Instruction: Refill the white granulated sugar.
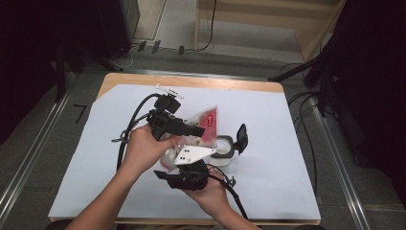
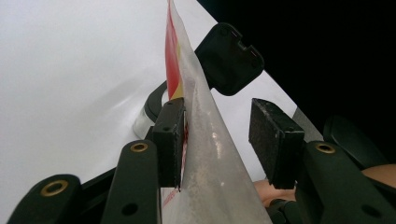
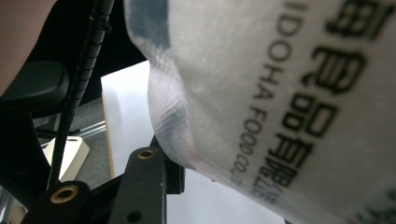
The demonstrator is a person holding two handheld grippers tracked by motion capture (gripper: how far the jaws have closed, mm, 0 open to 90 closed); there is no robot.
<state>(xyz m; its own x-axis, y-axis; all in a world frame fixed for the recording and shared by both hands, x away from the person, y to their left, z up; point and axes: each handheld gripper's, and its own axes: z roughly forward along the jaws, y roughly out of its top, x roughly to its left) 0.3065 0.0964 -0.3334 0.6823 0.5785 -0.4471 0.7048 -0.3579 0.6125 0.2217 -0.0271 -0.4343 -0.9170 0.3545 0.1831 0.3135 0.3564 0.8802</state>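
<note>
A clear plastic food pouch (image 1: 205,122) with a red label hangs tilted over a small white container (image 1: 223,152) whose black flip lid (image 1: 242,138) stands open. My left gripper (image 1: 194,130) reaches in from the left. In the left gripper view the pouch (image 2: 210,140) runs between its jaws, touching the left pad (image 2: 169,140), while the right pad (image 2: 273,140) stands apart. The lid (image 2: 229,58) and container (image 2: 150,111) lie beyond. My right gripper (image 1: 176,165) sits below at the pouch's lower end. There the pouch (image 3: 280,93) lies against one pad (image 3: 173,179) and hides the other jaw.
White paper (image 1: 287,143) covers the wooden table (image 1: 191,81). A small white part (image 1: 168,89) lies at the far edge. Black cables (image 1: 131,120) trail from both grippers. Dark stands and cables crowd the floor at the right (image 1: 311,96).
</note>
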